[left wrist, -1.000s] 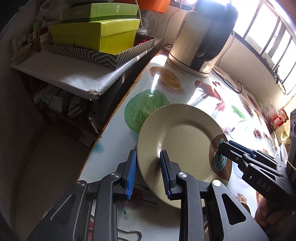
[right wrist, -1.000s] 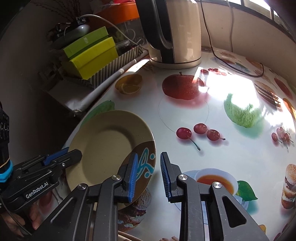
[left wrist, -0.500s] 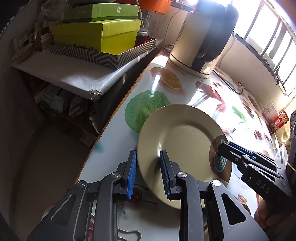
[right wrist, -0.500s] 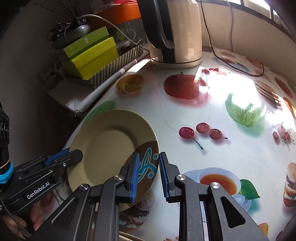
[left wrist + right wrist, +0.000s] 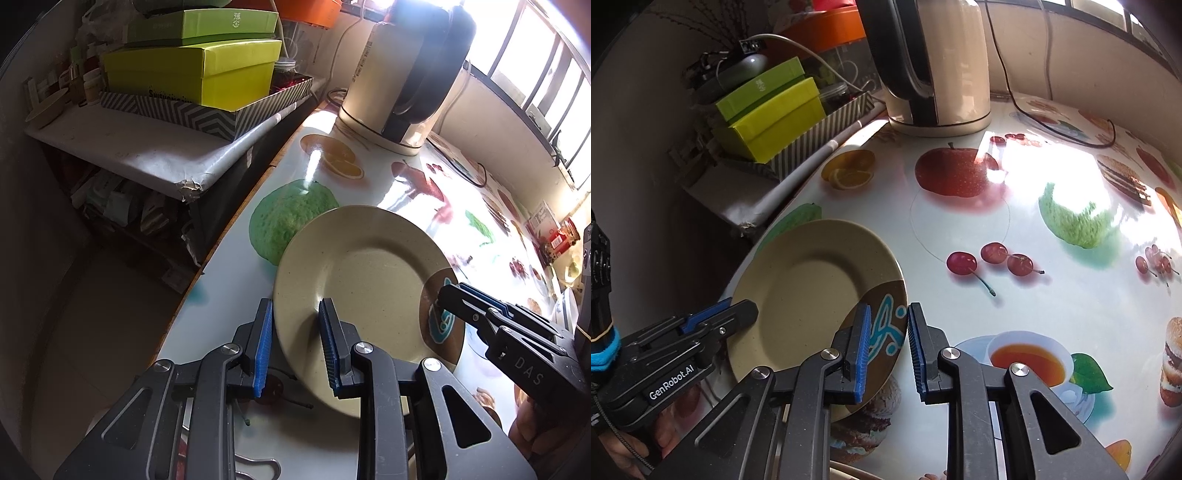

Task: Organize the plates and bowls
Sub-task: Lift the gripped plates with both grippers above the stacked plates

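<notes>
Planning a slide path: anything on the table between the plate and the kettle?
Nothing stands there. In the right wrist view, the stretch from plate to kettle is bare tablecloth, showing only its printed orange slices and apple.

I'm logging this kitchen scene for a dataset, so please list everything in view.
plate: one, beige with brown-blue patch, table's near edge
kettle: one, cream and black, table's far end
boxes: two, yellow-green, stacked in striped tray
shelf: one, grey-white, beside table
table: one, white fruit-print cover
left gripper: one, black, blue pads, on plate's plain rim
right gripper: one, same colours, on plate's patterned rim
</notes>
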